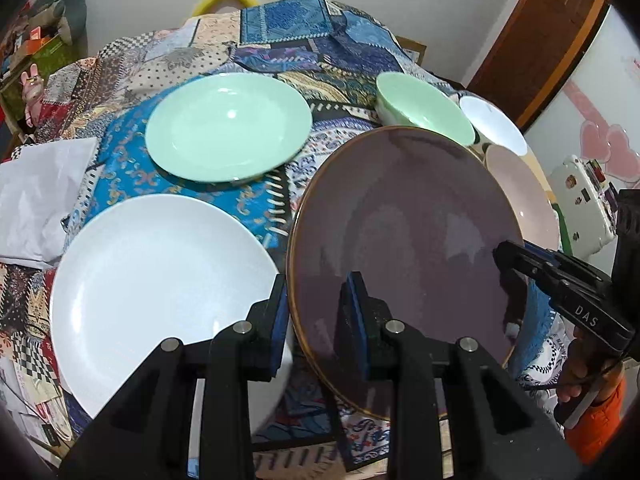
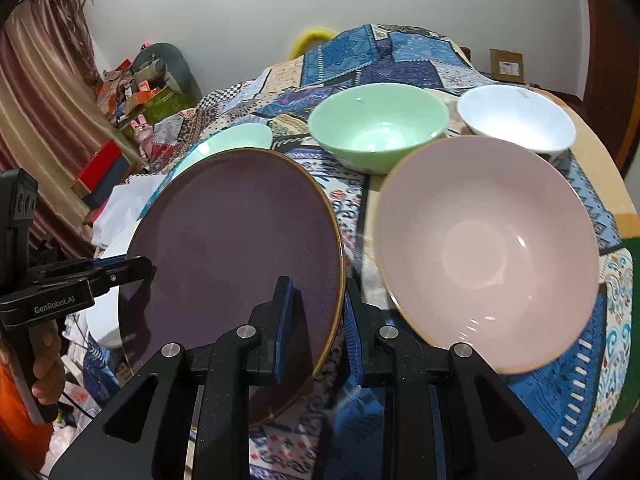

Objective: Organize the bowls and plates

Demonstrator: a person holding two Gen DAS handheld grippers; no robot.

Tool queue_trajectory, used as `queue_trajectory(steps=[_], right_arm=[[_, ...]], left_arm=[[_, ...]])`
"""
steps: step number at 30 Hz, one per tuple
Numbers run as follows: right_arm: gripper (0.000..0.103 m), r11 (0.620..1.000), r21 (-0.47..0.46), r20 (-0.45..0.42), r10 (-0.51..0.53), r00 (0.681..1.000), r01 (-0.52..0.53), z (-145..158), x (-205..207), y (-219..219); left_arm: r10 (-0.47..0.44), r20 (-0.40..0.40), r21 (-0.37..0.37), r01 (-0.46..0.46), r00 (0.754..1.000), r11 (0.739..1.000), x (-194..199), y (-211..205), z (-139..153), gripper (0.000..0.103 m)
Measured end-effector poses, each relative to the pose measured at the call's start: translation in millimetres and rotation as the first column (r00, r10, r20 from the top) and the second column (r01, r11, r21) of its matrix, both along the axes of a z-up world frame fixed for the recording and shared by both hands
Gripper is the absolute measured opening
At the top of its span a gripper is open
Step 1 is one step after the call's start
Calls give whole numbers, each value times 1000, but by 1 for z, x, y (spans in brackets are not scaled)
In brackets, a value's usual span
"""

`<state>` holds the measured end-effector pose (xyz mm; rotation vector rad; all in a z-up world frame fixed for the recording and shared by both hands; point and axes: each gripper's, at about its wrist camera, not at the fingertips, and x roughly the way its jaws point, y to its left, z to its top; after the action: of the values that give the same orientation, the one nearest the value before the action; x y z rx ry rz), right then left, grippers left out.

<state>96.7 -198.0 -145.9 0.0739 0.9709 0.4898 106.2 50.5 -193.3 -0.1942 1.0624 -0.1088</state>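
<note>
A dark purple plate (image 1: 404, 248) (image 2: 236, 256) is held above the table between both grippers. My left gripper (image 1: 318, 308) is shut on its left rim; my right gripper (image 2: 316, 316) is shut on its right rim. Each gripper shows in the other's view: the right gripper (image 1: 500, 254) and the left gripper (image 2: 146, 266). A white plate (image 1: 160, 292) and a mint green plate (image 1: 228, 126) lie to the left. A green bowl (image 2: 378, 124), a white bowl (image 2: 516, 118) and a pink bowl (image 2: 488, 248) stand to the right.
A patchwork tablecloth (image 1: 280, 40) covers the table. White paper (image 1: 36, 200) lies at the left edge. A white case (image 1: 580, 200) stands beyond the table's right side. Boxes and clutter (image 2: 132, 88) sit by the far wall.
</note>
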Motion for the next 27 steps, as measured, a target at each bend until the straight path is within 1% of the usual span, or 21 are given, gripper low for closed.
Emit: queue_trajectory(steps=[7, 19, 27], right_arm=[[22, 1000, -19, -20, -23, 1000, 23, -9, -5, -7], [22, 999, -9, -34, -35, 999, 35, -17, 0, -7], [23, 998, -49, -19, -44, 999, 44, -18, -5, -3]], left_arm=[[-6, -34, 5, 6, 999, 1000, 1, -12, -12, 28], [15, -71, 10, -14, 997, 1000, 9, -10, -26, 28], [27, -88, -10, -28, 996, 1000, 15, -7, -32, 28]])
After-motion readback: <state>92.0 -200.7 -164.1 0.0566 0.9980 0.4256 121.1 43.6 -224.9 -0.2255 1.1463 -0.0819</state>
